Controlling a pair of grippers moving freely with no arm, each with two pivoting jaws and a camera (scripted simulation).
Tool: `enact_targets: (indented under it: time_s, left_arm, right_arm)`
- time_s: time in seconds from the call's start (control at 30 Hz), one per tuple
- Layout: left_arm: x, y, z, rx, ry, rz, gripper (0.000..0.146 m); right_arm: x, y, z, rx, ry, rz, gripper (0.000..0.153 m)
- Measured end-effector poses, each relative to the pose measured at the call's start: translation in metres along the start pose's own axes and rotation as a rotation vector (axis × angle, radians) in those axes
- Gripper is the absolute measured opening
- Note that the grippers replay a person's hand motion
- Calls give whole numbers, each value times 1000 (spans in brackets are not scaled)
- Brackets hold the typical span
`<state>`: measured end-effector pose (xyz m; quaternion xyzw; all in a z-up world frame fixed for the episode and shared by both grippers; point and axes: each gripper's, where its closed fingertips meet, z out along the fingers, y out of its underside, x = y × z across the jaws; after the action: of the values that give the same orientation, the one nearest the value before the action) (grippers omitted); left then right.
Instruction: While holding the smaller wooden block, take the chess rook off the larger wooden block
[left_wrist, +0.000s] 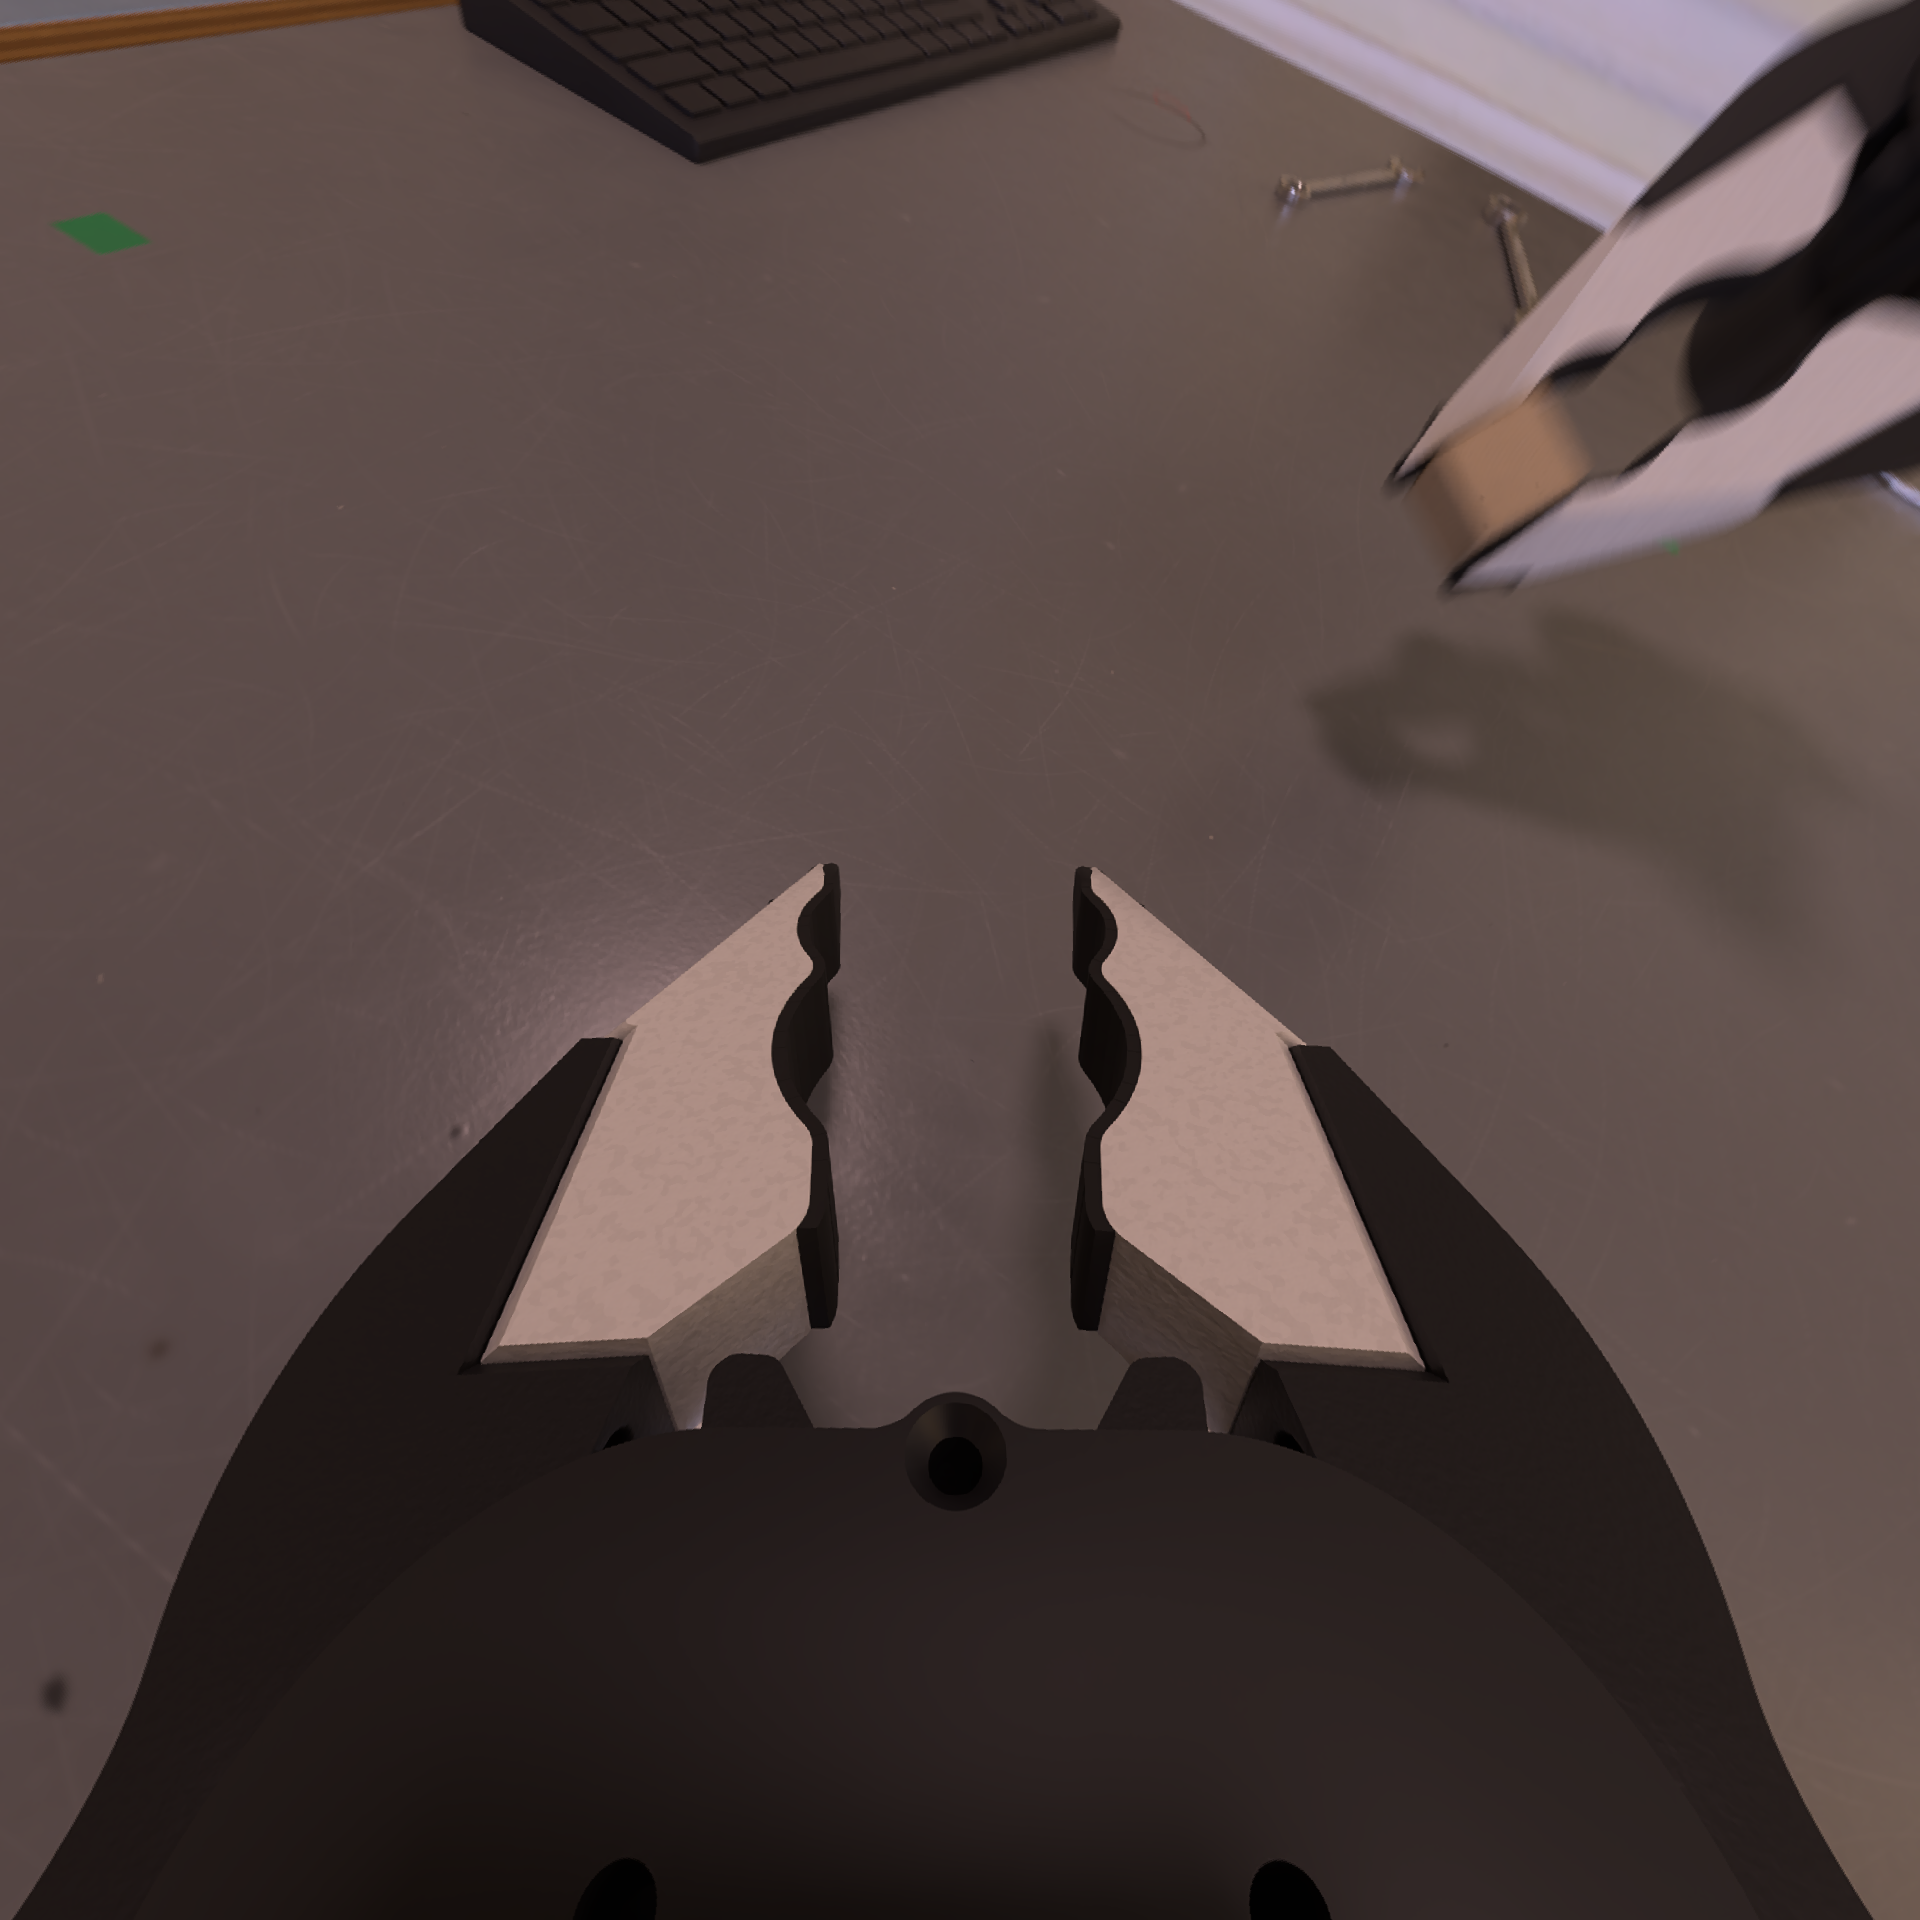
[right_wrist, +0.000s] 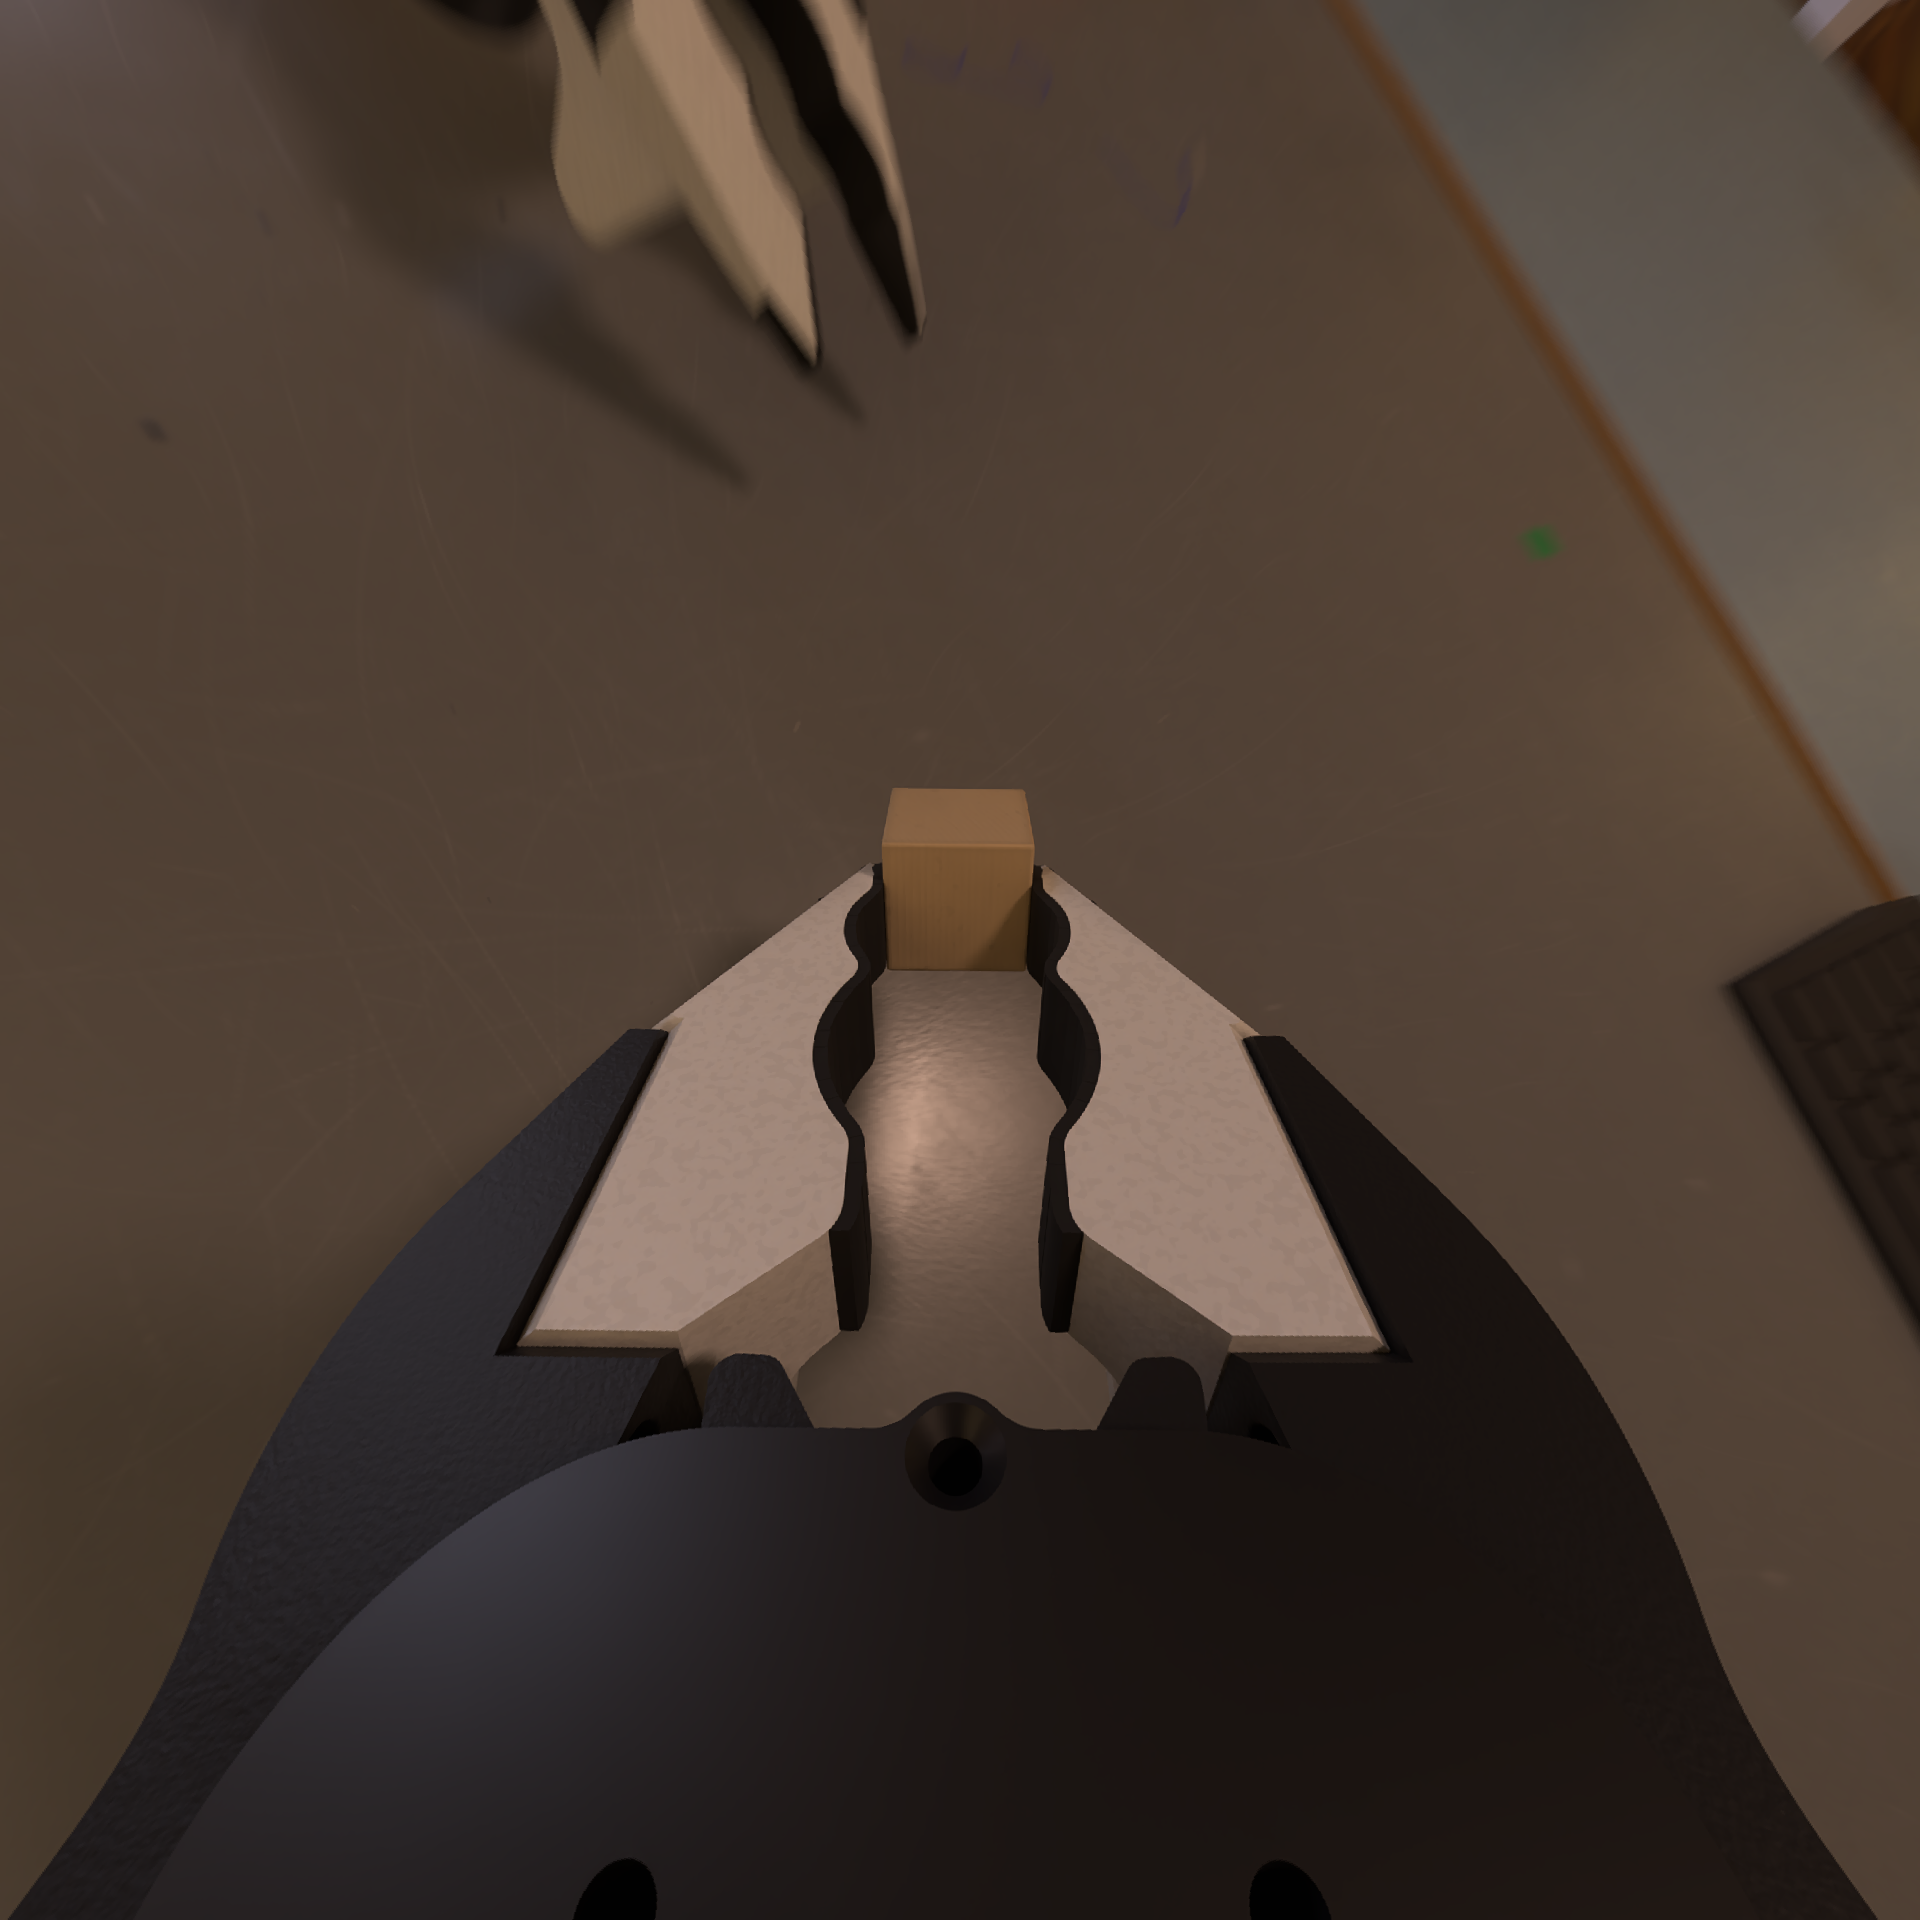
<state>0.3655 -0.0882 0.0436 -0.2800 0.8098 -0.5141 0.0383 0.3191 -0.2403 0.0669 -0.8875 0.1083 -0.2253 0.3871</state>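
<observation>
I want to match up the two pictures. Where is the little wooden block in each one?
Left wrist view: far right, upper part, blurry, the smaller wooden block pinched in the right gripper.
Right wrist view: centre, between that gripper's fingertips.
Shared landmark: the black keyboard, top in the left view, right edge in the right view.

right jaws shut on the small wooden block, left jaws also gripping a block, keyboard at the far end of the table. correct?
One error: the left gripper grips nothing. The left wrist view shows its jaws open with only bare table between them. The rest holds: the right gripper is shut on the small wooden block, seen in the right wrist view, and the keyboard lies at the table's far end.
</observation>
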Motion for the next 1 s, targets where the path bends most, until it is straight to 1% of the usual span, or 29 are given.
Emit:
enact_targets:
  time_s: [0.07,0.13,0.2,0.23,0.3,0.33,0.43,0.47,0.53,0.57,0.6,0.67,0.77,0.83,0.9,0.97,1.0]
  left_arm:
    - [3,0,-8,41,-20,-45,47]
    - [8,0,-25,98,-51,-94,49]
    - [12,-4,-57,154,-103,-136,52]
    - [13,-8,-79,182,-139,-138,53]
    - [5,-17,-134,216,-256,-121,56]
    - [-5,-22,-168,225,-344,-106,58]
    - [-56,-23,-282,231,-685,-93,61]
    - [-79,-16,-320,212,-805,-112,61]
    - [-130,13,-391,112,-1043,-191,61]
    - [-155,32,-418,53,-1132,-244,61]
    - [-179,53,-437,-10,-1189,-306,60]
    - [-218,94,-459,-145,-1233,-404,58]
    - [-250,143,-469,-346,-1274,-509,55]
    - [-261,157,-465,-418,-1285,-505,55]
    - [-268,166,-457,-441,-1256,-517,54]
    - [-273,170,-453,-467,-1253,-500,50]
    - [-273,168,-451,-457,-1240,-481,44]
  right_arm:
    - [-12,22,26,-53,-22,8,26]
    - [-18,32,39,-61,-28,27,26]
    - [-18,33,41,-52,-27,36,26]
    - [-19,33,41,-52,-38,43,26]
    - [-19,34,41,-53,-64,65,26]
    - [-20,34,41,-54,-78,72,26]
    - [-21,34,41,-54,-107,82,26]
    - [-22,34,41,-53,-115,85,26]
    - [-23,34,41,-53,-122,88,26]
    - [-23,34,41,-53,-124,87,26]
    - [-23,34,41,-52,-125,86,26]
    - [-23,34,40,-52,-121,81,26]
    - [-23,33,40,-54,-110,77,26]
    - [-23,33,40,-56,-97,69,26]
    - [-24,33,40,-57,-92,66,26]
    - [-24,33,40,-58,-98,73,26]
    - [-24,33,40,-58,-102,77,26]
